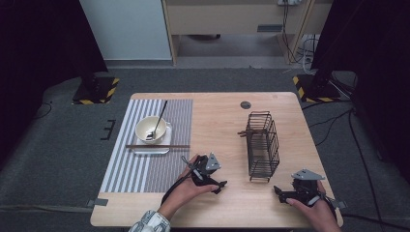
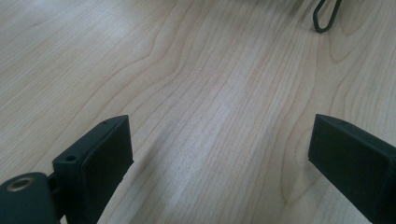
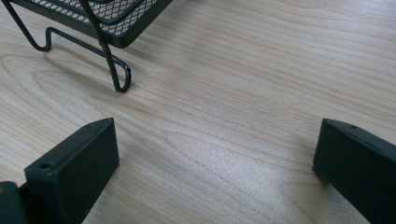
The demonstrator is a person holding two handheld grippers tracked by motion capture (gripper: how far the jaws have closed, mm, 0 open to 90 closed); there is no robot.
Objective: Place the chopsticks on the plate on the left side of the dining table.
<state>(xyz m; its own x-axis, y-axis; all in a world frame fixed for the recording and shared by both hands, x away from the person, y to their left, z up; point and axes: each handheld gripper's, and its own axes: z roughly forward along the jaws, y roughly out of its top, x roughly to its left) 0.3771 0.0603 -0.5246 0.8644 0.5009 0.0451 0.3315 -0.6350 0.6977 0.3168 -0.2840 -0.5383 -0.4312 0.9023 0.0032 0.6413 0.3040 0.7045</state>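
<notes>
- Jaws of the left gripper [image 1: 218,185] stood spread wide over bare wood, with nothing between them; the left gripper view showed only grain in the gap.
- That gripper rested low at the near middle of the table [image 1: 217,121], held by the person's left hand [image 1: 186,188], its jaws aimed to the right, toward the rack's near end.
- The right gripper [image 1: 280,193] sat at the near right corner, gripped by the right hand [image 1: 316,208]; its jaws were also spread wide and held nothing, and they pointed left across the near edge.
- The two grippers lay well apart, jaw tips turned roughly toward each other.
- A black wire rack [image 1: 263,145] stood nearest both, just beyond the right gripper and to the right of the left one, touching neither.
- The rack's long axis ran from the near edge toward the far edge of the table, tilted slightly, with its near end facing the grippers.
- In the right gripper view its bent wire foot [image 3: 122,79] and mesh floor showed at the upper left, near the left jaw but apart from it.
- Farther left, a striped mat [image 1: 150,145] carried a white tray [image 1: 152,147] with a cream bowl [image 1: 151,129].
- A dark spoon [image 1: 159,120] leaned in the bowl, handle pointing away and right.
- Brown chopsticks [image 1: 157,146] lay across the tray's near side, running left to right.
</notes>
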